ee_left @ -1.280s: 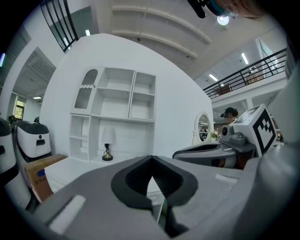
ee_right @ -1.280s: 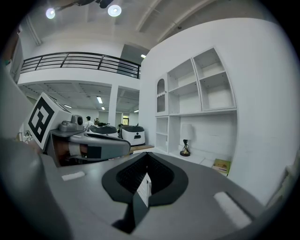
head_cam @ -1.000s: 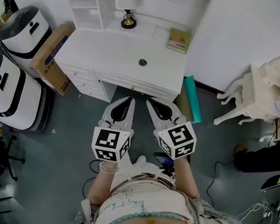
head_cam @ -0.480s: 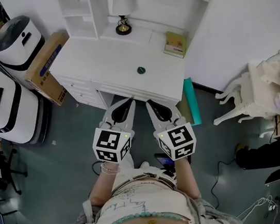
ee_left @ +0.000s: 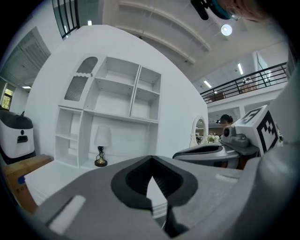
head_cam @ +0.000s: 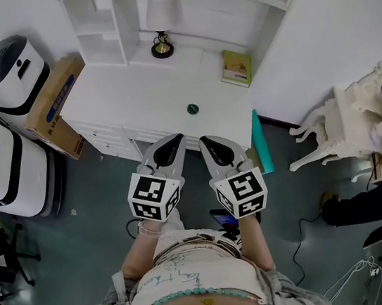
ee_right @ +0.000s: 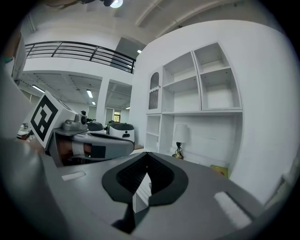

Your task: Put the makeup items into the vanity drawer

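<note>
a small dark green round item point(head_cam: 192, 109), taken to be a makeup pot or compact, is seen on the white vanity table point(head_cam: 133, 96), near the front edge and well apart from the white-shaded lamp with a brass base point(head_cam: 157, 18) and the green-covered book point(head_cam: 237, 68) at the back. its detail is too small to be read. it is judged to be light, stiff and smooth-sided, so it could slip. a hold across its width, from above, with the jaws low on its sides, is likely to be best.

the left hand-held gripper point(head_cam: 174, 138) and the right hand-held gripper point(head_cam: 205, 139) are held side by side short of the table's front edge. each has its jaws closed tip to tip, with nothing between them. the white drawer front point(head_cam: 142, 133) below the edge appears closed, so it would have to be pulled out first.
</note>
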The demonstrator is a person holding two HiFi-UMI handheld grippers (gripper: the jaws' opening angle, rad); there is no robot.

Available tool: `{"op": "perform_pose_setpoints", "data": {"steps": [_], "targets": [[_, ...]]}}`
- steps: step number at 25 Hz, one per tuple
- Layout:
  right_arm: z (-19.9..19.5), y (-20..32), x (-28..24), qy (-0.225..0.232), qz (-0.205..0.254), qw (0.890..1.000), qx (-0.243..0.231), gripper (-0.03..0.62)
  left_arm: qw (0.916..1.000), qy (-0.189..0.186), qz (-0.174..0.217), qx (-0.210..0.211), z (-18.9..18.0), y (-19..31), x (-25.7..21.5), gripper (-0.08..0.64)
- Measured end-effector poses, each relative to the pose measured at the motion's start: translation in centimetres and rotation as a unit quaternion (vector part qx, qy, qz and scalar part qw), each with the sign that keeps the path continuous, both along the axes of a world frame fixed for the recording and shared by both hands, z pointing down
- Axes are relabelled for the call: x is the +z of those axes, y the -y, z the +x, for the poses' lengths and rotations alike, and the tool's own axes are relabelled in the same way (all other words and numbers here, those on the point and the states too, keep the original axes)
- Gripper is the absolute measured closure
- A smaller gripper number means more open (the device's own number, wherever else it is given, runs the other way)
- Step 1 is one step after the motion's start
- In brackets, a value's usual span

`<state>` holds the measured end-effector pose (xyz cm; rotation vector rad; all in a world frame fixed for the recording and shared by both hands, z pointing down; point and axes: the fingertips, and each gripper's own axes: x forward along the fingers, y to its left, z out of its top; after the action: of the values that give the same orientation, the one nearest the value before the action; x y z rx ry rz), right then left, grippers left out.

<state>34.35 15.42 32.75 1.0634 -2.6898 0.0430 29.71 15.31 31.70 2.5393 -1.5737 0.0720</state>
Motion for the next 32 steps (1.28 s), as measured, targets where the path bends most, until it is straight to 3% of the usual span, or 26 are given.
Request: {"op": "perform_pose_setpoints", "data": {"steps": [16, 32], "targets": [[-4.3, 3.3, 1.0, -0.008, -0.002, 0.999, 0.044, 0.565, 0.9991, 0.0, -0.01, 0.041, -4.6, 3.4, 1.1, 0.559], [-6.0, 6.0, 1.5, -0.008, -0.009, 1.0, 0.026, 0.565, 0.9995, -0.004, -0.02, 0.025, -5.9, 6.2, 1.8, 0.559]]}}
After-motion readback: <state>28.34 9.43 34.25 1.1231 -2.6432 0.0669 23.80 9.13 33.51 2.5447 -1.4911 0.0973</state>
